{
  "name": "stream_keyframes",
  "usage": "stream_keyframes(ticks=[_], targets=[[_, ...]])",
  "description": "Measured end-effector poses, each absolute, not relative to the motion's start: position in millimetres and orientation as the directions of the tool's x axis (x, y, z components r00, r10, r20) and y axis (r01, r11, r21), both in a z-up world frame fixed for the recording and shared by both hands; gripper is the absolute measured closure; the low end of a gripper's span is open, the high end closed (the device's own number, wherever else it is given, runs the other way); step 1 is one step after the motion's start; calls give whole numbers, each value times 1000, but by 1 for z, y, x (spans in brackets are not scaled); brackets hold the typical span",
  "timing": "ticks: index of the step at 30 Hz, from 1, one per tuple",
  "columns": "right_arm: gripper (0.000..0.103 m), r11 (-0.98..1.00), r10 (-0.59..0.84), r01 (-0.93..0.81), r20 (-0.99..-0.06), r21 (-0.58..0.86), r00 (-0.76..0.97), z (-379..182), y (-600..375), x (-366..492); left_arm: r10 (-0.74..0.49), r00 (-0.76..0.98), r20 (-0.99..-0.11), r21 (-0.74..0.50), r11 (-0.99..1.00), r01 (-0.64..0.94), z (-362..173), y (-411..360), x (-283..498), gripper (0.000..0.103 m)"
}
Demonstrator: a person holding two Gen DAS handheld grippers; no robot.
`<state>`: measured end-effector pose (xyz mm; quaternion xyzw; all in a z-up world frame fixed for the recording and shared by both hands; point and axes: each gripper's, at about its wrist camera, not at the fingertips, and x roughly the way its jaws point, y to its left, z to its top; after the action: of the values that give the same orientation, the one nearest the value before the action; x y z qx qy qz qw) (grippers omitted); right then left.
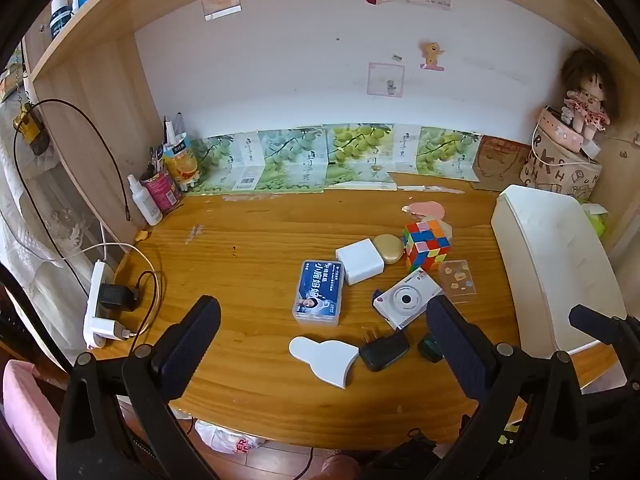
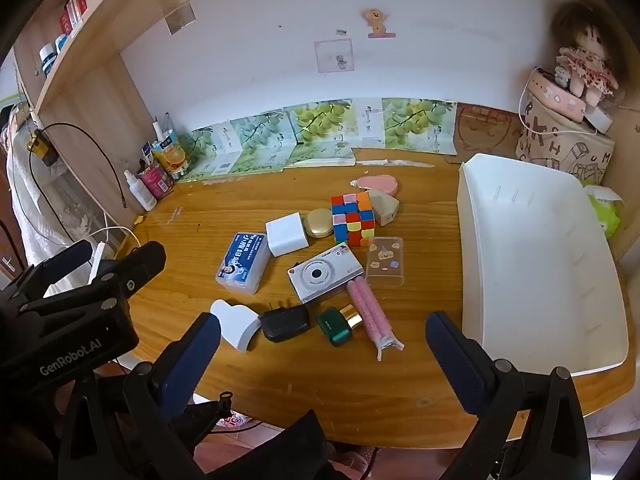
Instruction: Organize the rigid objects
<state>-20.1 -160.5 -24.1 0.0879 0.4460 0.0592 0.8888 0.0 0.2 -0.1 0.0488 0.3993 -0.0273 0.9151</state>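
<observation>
doll (image 2: 585, 60) on patterned bag (back right) | spray bottle (image 1: 145, 201) | power strip (image 1: 96, 304)

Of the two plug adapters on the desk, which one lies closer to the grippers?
The black adapter, prongs showing, beside the white scraper at the near edge. The white cube adapter sits farther back.
</observation>
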Motion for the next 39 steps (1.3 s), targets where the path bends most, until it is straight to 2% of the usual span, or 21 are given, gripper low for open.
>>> stream_keyframes(ticks=[21,39], targets=[[0,978,182,-21,-796,209,578,-26,-154,-20,-23,651,-758,44,995,87,-11,5,-3,1],[0,984,136,32,-848,177,513,-35,-130,-29,-87,597,-798,-7,991,134,-18,26,-4,1]])
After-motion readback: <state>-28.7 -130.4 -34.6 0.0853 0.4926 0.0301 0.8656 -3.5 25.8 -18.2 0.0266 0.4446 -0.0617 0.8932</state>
